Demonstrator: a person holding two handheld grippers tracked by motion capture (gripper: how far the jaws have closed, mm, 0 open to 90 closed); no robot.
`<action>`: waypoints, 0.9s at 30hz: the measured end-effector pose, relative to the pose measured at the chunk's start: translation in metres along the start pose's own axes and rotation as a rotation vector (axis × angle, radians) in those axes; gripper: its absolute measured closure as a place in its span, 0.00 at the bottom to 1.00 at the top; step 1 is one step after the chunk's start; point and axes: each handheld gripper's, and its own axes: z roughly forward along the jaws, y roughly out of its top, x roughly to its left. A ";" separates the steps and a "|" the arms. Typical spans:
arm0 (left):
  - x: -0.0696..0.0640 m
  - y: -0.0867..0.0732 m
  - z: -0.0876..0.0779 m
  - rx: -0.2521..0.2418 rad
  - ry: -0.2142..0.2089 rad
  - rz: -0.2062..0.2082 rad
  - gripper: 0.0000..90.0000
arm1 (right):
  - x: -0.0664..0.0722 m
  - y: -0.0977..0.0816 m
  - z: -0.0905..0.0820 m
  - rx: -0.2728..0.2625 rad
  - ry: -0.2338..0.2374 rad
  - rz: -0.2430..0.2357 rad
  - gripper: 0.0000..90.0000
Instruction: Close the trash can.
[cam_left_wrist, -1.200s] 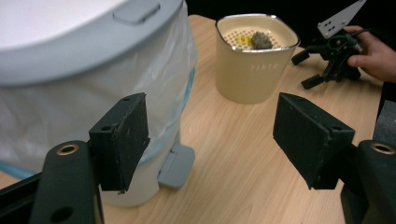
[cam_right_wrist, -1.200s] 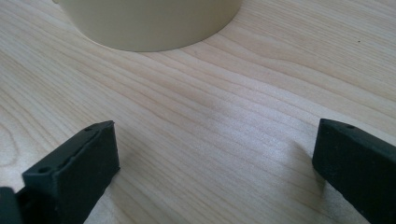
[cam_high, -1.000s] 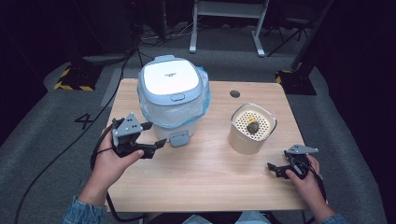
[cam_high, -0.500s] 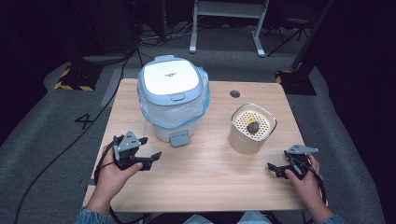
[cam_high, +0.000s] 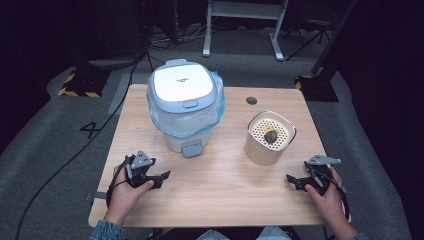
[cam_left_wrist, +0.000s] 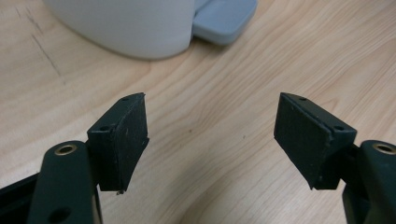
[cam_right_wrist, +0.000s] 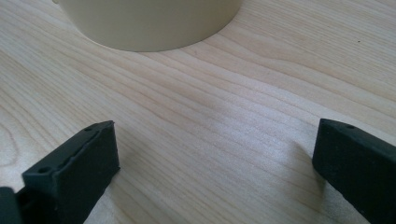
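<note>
A white and pale blue lidded bin (cam_high: 184, 103) lined with a clear bag stands at the back left of the wooden table (cam_high: 220, 190); its grey-blue foot pedal (cam_high: 192, 148) faces the person. Its white base (cam_left_wrist: 126, 25) and pedal (cam_left_wrist: 224, 21) appear ahead of the left jaws. A cream cup with a perforated insert (cam_high: 269, 136) holds a small dark lump (cam_high: 271, 136); its wall (cam_right_wrist: 154, 21) lies ahead of the right jaws. My left gripper (cam_high: 162, 177) rests open near the front left edge, my right gripper (cam_high: 292, 179) open at the front right. Both hold nothing.
A round dark grommet hole (cam_high: 251, 100) sits in the table behind the cup. Black cables run over the grey floor at the left. A white metal stand (cam_high: 242, 22) is beyond the table. Yellow-black hazard tape (cam_high: 75, 92) marks the floor.
My left gripper has drawn back from the bin's pedal toward the front left edge of the table. The right gripper has stayed where it was.
</note>
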 end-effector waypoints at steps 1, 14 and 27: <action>0.000 -0.002 0.002 0.010 0.007 0.004 0.29 | 0.000 0.000 0.000 0.000 0.000 0.000 0.01; -0.008 -0.009 0.021 0.115 0.059 0.061 0.27 | 0.000 0.000 0.000 0.000 0.000 0.000 0.01; -0.006 -0.014 0.022 0.079 0.079 -0.001 0.22 | 0.000 0.000 0.000 0.000 0.000 0.000 0.01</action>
